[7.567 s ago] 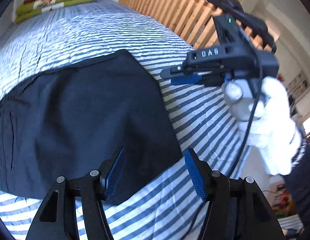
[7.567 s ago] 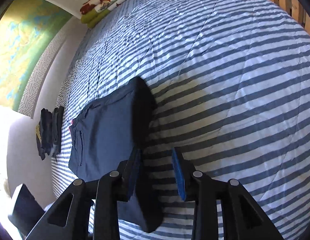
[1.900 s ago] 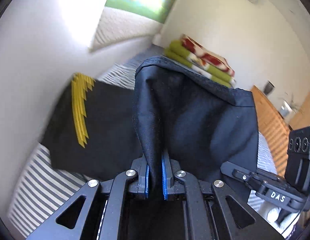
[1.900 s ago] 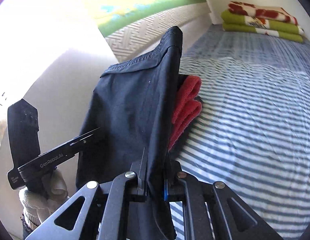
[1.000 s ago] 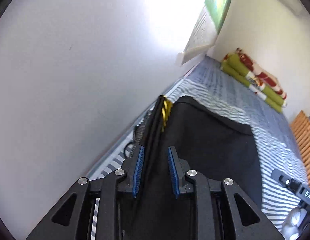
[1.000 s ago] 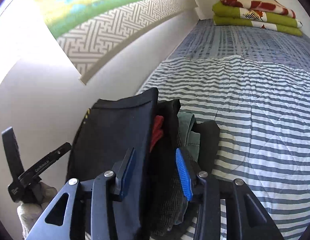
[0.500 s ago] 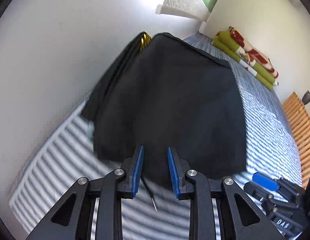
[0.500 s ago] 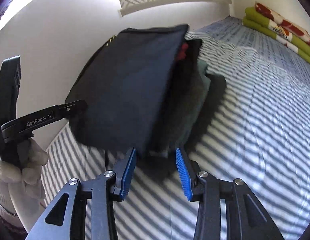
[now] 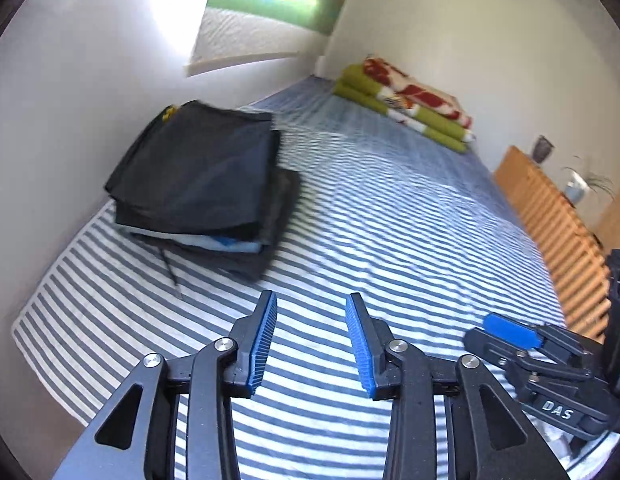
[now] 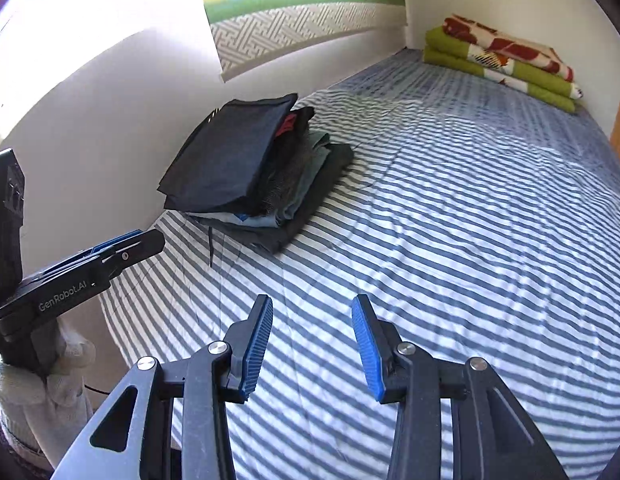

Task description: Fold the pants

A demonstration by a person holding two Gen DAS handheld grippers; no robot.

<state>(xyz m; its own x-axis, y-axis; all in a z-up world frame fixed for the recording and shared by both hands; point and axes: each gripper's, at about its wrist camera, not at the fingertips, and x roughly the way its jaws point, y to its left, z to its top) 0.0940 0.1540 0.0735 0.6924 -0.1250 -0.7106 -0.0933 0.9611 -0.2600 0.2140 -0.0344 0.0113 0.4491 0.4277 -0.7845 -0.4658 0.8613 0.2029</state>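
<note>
Folded dark navy cotton pants [image 9: 198, 176] top a stack of clothes by the wall on the blue-and-white striped bed [image 9: 390, 216]. Left claw [image 9: 311, 342], just opening, and right claw [image 10: 312, 350] gape empty; retreat should stay high, sparing the pile.

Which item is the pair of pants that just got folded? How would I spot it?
Find the striped bed, then the stack of folded clothes against the white wall. The folded pants are its top layer: a flat dark navy rectangle, above the grey, teal and red pieces.
</note>
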